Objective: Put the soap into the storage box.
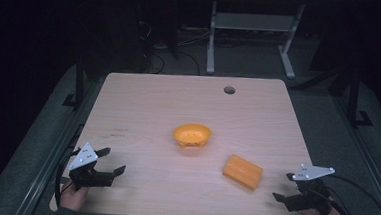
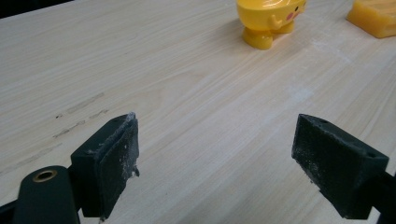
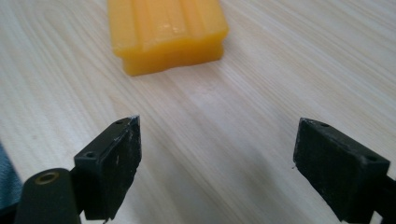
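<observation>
A yellow bowl (image 1: pixel 192 135) with small feet and a cartoon face stands near the middle of the wooden table (image 1: pixel 144 99). To its right and nearer me lies an orange ridged block (image 1: pixel 242 172). My left gripper (image 1: pixel 112 162) rests open at the table's front left corner, well short of the bowl (image 2: pixel 268 18); the block's corner (image 2: pixel 376 16) shows at its upper right. My right gripper (image 1: pixel 285 187) is open at the front right, just right of the block. In the right gripper view the block (image 3: pixel 166 32) lies a short way ahead of my empty jaws.
A round cable hole (image 1: pixel 229 90) sits near the table's far edge. Beyond the table, a white desk frame (image 1: pixel 253 31) and cables lie on the dark floor. Faint scuff marks (image 1: pixel 119 130) show left of the bowl.
</observation>
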The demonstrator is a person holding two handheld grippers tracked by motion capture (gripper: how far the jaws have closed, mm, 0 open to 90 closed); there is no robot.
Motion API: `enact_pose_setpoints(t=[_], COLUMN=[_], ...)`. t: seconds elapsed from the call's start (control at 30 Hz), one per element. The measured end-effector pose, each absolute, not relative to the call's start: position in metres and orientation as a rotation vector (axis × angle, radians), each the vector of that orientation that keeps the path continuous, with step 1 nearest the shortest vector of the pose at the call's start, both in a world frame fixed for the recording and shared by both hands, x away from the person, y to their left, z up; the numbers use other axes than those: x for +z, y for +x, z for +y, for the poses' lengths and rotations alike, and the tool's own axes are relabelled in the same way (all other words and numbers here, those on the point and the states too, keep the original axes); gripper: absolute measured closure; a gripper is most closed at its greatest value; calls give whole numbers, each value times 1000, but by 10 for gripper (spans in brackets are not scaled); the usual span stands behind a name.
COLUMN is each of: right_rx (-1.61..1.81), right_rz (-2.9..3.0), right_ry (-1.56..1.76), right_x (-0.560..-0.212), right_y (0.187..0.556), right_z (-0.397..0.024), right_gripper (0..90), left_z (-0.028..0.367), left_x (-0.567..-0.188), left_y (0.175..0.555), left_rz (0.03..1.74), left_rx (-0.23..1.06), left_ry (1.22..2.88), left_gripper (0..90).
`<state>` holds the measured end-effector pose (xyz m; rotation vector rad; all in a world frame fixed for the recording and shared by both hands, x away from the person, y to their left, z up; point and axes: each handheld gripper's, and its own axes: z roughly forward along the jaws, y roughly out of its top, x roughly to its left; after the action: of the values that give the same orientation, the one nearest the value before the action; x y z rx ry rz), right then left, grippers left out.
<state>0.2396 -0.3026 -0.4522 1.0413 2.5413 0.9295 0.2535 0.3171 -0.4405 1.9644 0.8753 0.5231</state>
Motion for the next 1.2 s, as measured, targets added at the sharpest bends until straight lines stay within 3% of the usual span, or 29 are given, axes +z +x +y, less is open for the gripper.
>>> enact_pose_setpoints(t=[0.6, 1.2], right_rx=[935, 845], right_rz=[2681, 2788], right_ry=[900, 817], right_x=[-419, -419], right_y=[260, 288], right_z=[-271, -227], right_gripper=[153, 142], left_z=[317, 316], left_x=[-441, -440], left_y=[254, 254], left_rz=[880, 876], left_rx=[533, 528], left_ry=[1962, 1956], left_gripper=[143, 143])
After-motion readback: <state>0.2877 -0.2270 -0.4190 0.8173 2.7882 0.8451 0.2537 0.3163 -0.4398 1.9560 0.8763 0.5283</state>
